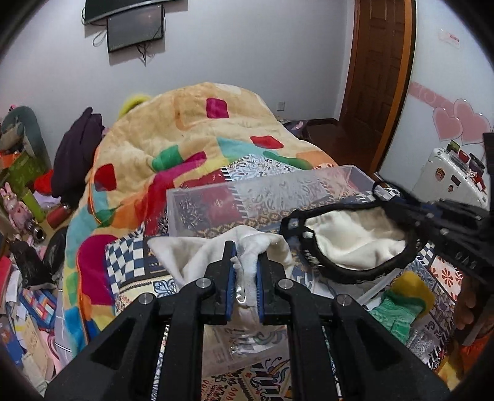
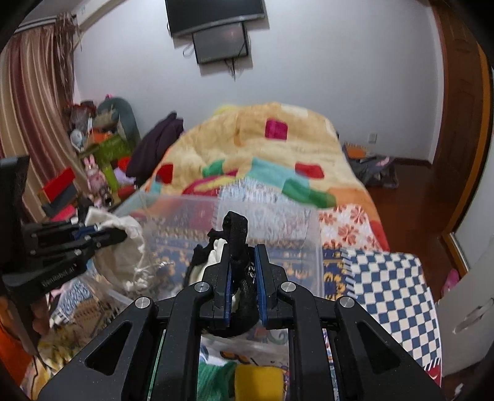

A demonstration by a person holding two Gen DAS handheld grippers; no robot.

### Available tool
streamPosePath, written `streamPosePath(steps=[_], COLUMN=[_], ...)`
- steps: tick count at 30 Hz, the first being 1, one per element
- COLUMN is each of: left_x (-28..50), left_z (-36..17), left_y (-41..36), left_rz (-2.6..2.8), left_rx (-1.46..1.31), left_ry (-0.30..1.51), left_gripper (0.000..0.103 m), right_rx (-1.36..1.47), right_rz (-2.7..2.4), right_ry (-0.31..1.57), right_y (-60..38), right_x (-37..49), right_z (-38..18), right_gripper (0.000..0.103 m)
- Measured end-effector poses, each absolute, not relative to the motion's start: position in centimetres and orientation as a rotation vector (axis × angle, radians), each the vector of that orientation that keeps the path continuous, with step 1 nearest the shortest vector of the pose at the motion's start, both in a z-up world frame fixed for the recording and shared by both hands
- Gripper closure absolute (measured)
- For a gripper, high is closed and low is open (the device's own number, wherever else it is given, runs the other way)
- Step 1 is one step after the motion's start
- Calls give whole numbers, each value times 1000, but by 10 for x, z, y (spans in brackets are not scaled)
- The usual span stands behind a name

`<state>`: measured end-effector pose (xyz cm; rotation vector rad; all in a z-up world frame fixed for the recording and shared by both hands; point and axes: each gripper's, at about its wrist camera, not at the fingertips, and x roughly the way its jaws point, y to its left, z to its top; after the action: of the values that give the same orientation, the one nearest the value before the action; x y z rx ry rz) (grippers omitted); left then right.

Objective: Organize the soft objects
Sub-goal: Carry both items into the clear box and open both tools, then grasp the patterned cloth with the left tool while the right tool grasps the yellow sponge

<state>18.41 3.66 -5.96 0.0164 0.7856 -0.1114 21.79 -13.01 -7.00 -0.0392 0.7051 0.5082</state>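
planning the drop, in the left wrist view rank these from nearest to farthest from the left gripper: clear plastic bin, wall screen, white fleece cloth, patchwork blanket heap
1. white fleece cloth: clamped in the left gripper.
2. clear plastic bin: just ahead on the bed.
3. patchwork blanket heap: behind the bin, left of centre.
4. wall screen: on the far wall, upper left.

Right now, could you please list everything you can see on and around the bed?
white fleece item: one, white, clamped in the left gripper, before the bin
black-trimmed item: one, white lining, black rim, held by the right gripper
clear bin: one, transparent, on the bed
green-yellow knit: one, near bed edge
blanket: one, cream with coloured patches, heaped behind
screens: two, black, on wall
door: one, brown, right
left gripper: black, shut
right gripper: black, shut
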Motion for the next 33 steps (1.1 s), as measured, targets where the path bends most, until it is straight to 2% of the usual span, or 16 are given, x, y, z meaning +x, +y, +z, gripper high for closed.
streamPosePath(steps=[5,8,10,11,13,15,20,22,24,33], left_x=[184,179,175,171,166,158,132,122,110,75], left_z=[-60,-56,-53,-50,-44,-35,-18,-14,-13,-35], left_y=[39,41,42,43,43,44,47,48,48,46], left_rz=[-119,-127,-132,-134,-126,-124,-101,-93,-83,-88], left_rx=[-6,-24,-34,-40,-45,-52,-70,-74,-77,-79], left_ry=[802,795,782,771,745,718,643,627,612,665], left_gripper=[84,73,59,56,47,43,22,10,7,5], right_rx=[-73,-77,-73,-70,-52,-49,-60,-59,-65,-81], right_rz=[495,490,483,483,498,497,510,517,510,488], right_ry=[741,749,751,751,743,716,660,637,608,661], right_y=[-128,-131,-134,-136,-141,-143,-145,-146,-148,-156], right_x=[218,218,218,217,214,207,189,183,174,154], right_z=[-74,-71,-69,-68,-64,-58,-41,-35,-32,-56], right_gripper=[89,81,74,71,49,40,37,25,20,19])
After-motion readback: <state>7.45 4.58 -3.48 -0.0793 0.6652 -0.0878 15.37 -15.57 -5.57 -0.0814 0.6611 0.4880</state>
